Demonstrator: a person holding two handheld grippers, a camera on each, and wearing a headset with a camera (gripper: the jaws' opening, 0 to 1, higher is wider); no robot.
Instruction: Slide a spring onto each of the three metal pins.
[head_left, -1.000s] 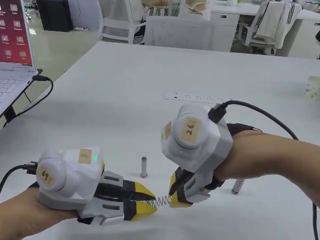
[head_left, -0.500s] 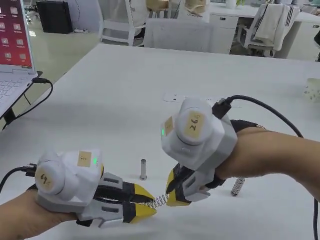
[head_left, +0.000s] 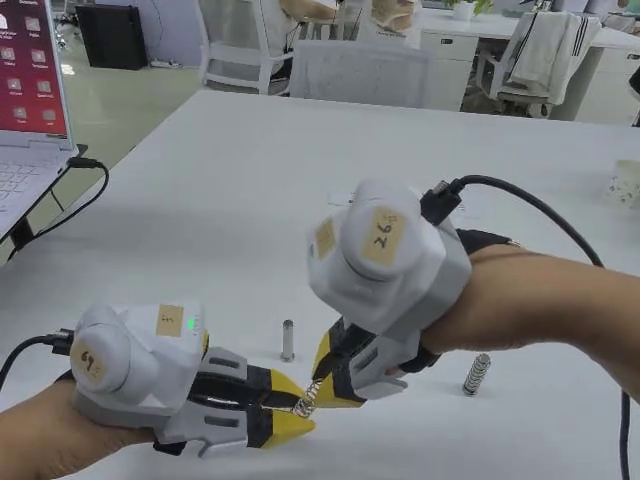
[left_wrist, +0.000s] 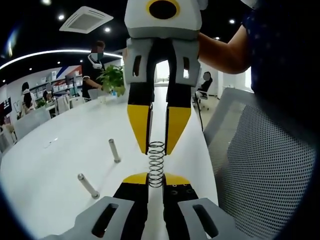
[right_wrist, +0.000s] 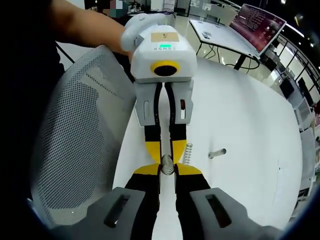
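Head view: spring (head_left: 306, 397) lies sideways btwn left gripper (head_left: 296, 408) & right gripper (head_left: 320, 384), both squeezed tight on its ends; bare pin (head_left: 288, 338) upright just beyond.

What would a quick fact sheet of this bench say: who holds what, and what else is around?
left gripper: shut on one end of the held spring
right gripper: shut on the other end
near pin: bare, on the white table
far pin: bare, standing
second spring: upright on the table; a pin inside, cannot tell
laptop: open, far left
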